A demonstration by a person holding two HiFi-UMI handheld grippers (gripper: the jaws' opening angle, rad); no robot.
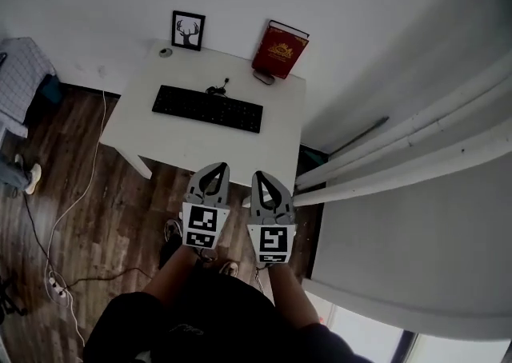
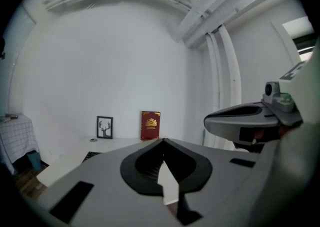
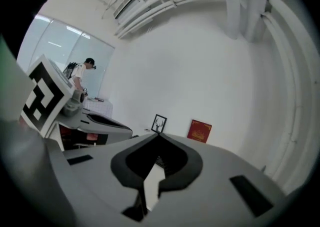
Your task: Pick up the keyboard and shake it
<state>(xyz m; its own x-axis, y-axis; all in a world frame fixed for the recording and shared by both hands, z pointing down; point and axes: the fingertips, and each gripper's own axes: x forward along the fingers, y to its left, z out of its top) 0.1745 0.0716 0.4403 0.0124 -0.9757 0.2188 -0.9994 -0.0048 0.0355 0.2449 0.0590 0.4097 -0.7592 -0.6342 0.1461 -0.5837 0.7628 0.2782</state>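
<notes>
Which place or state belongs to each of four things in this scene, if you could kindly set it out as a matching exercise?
Things:
1. keyboard
2. red book
3. framed deer picture
4. left gripper

Places or states:
A. propped upright at the back right of the desk
B. fingers shut, empty, in front of the desk
C. lying flat across the desk's middle
D. standing upright at the desk's back left

Pairs: 1-C, 2-A, 3-D, 4-B
</notes>
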